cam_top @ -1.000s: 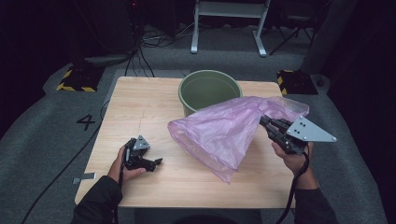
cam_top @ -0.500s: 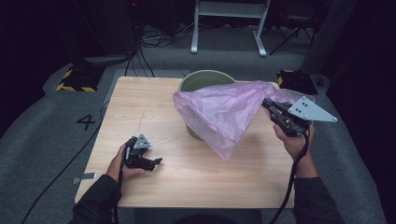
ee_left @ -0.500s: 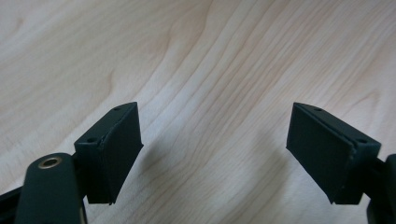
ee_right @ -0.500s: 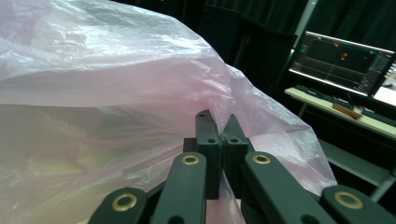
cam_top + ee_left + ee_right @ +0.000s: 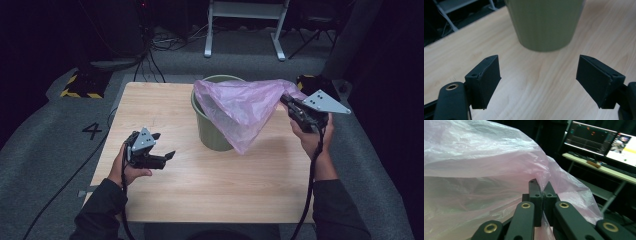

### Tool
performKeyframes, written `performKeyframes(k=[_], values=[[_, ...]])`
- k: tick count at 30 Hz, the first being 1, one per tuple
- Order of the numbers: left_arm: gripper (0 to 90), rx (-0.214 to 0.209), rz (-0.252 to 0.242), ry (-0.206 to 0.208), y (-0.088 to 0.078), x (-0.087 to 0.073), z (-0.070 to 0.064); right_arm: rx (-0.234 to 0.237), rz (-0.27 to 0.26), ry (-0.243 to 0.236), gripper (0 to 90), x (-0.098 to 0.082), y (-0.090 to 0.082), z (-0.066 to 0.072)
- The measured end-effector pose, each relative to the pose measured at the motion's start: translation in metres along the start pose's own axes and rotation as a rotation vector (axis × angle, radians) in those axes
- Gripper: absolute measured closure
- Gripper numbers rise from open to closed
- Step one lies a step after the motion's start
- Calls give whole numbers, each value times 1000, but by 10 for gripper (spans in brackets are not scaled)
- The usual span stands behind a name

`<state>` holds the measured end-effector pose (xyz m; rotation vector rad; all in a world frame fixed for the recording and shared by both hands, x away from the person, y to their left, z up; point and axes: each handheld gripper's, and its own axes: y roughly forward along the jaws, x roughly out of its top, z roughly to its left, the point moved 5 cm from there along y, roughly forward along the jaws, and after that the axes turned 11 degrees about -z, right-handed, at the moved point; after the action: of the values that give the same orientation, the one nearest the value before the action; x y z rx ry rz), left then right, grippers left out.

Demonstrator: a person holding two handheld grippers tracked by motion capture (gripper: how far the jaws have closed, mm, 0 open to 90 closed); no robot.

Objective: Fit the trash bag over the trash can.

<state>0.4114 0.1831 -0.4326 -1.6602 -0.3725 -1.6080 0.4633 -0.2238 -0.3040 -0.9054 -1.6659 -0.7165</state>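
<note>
We're lining the bin (image 5: 216, 117) with the pink bag (image 5: 240, 107), and right now the bag is draped over the bin's rim on the far right side, with its tail hanging down the bin's front wall. Our right gripper (image 5: 289, 102), just right of the bin, has its jaws clamped tight on the bag's edge. Our left gripper (image 5: 162, 156) sits left of the bin, low over the table (image 5: 150, 105), jaws wide apart with nothing in them. Best bet, we think: keep the right pinch firm and the film lifted clear of the rim, then bring the left one in to grab the opposite edge so the mouth opens evenly. If we tug one-sided, the light bin will probably tip or slide.
</note>
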Motion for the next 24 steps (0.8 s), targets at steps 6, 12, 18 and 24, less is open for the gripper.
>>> performKeyframes(k=[6,12,18,24], values=[[188,40,-56,42,2,45,6,-56,25,10,895,-5,13,-7],[211,11,-116,86,13,93,-1,-78,69,10,895,-14,25,-8],[274,17,-127,141,32,125,-13,-86,109,25,895,-26,30,-11],[244,13,-144,103,48,146,-15,-52,162,-48,895,-34,28,-7]])
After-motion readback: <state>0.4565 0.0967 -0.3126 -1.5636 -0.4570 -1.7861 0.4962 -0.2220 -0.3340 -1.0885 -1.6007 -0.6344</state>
